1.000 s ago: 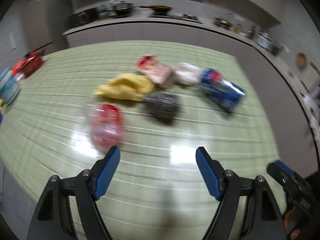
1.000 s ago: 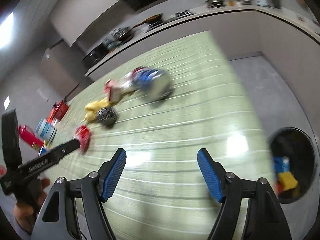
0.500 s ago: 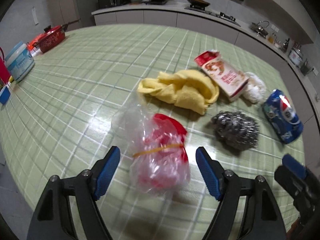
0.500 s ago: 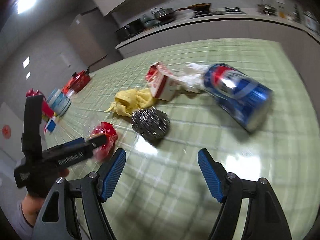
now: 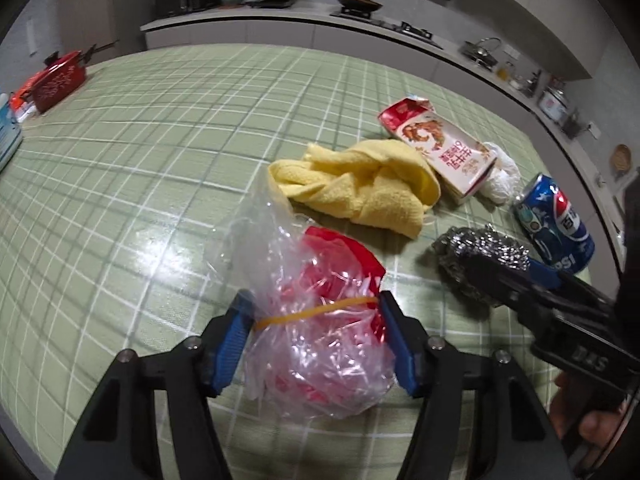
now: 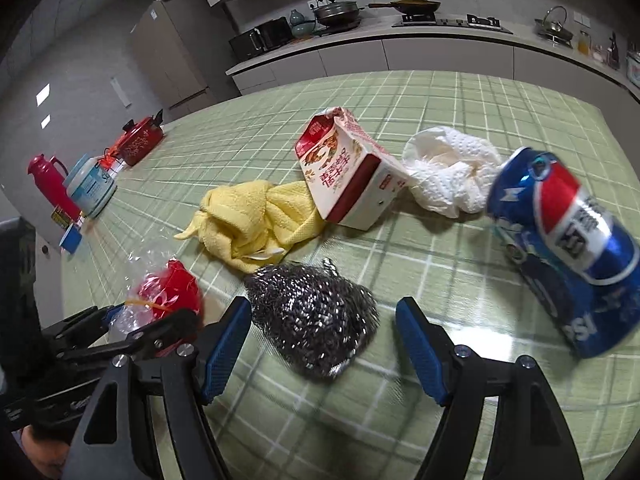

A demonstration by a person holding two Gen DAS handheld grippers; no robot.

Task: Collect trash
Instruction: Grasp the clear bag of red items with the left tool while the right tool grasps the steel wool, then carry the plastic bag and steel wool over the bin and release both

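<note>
A clear plastic bag (image 5: pixel 316 320) with red scraps inside, tied with a rubber band, lies between the fingers of my left gripper (image 5: pixel 314 340). The jaws are closing and both blue pads touch the bag's sides. My right gripper (image 6: pixel 322 340) is open, its fingers on either side of a steel wool scourer (image 6: pixel 316 316) without touching it. Beyond these lie a yellow cloth (image 6: pixel 248 216), a red and white carton (image 6: pixel 344 172), a crumpled paper towel (image 6: pixel 452 168) and a dented blue Pepsi can (image 6: pixel 572 240) on its side.
Everything lies on a table with a green checked cloth (image 5: pixel 160 140). At its far left stand a red pot (image 5: pixel 56 80), a red flask (image 6: pixel 52 184) and a white and blue tub (image 6: pixel 90 184). A kitchen counter with pans runs along the back.
Both grippers have come forward and down over the trash. The left jaws have narrowed onto the plastic bag. The right gripper has come over the scourer, still equally wide.
</note>
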